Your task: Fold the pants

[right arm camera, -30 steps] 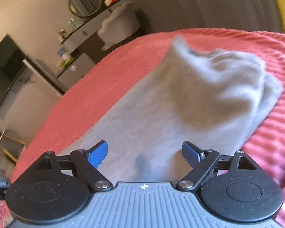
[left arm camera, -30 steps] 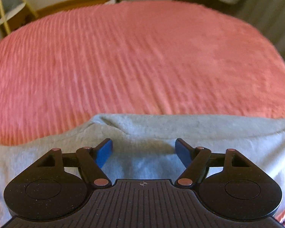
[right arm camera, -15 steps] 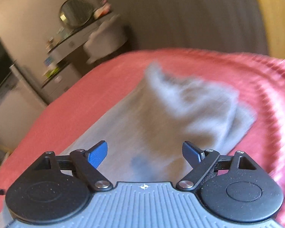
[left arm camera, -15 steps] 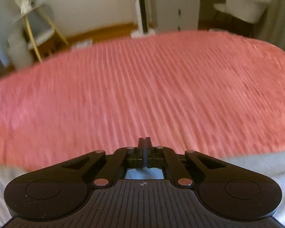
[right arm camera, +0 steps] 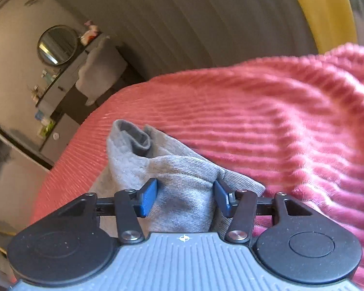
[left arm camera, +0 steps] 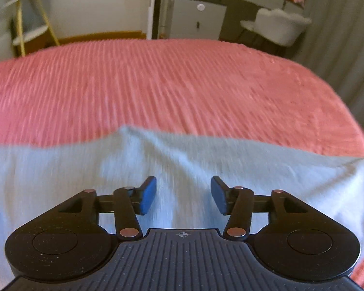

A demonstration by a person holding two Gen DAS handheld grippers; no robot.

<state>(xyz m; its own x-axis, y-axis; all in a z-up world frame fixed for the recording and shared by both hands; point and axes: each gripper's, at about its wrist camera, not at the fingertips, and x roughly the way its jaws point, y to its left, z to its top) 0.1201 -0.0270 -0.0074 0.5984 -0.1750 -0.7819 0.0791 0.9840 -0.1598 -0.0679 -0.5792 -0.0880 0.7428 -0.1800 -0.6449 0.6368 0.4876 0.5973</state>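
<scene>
Grey pants (left arm camera: 85,169) lie flat across the near part of a pink ribbed bedspread (left arm camera: 182,84). My left gripper (left arm camera: 183,194) hovers just over them; its jaws are opening and nothing is pinched between the blue pads. In the right wrist view a bunched end of the pants (right arm camera: 182,169), with a rolled hem (right arm camera: 136,138) beyond it, sits on the bedspread (right arm camera: 279,121). My right gripper (right arm camera: 185,196) has this bunch between its pads. Its jaws are closing around the bunch, and no firm pinch shows.
Beyond the bed's far edge stand a grey dresser (left arm camera: 196,19), a white chair (left arm camera: 276,26) and a gold-legged shelf (left arm camera: 29,14). A grey curtain (right arm camera: 206,24) and a yellow strip (right arm camera: 322,12) hang behind the bed. A round mirror (right arm camera: 57,44) is on the wall.
The left gripper shut half a second ago and has come open again over the pants. The right gripper moved down to the pants' end, and its jaws have narrowed around the bunch.
</scene>
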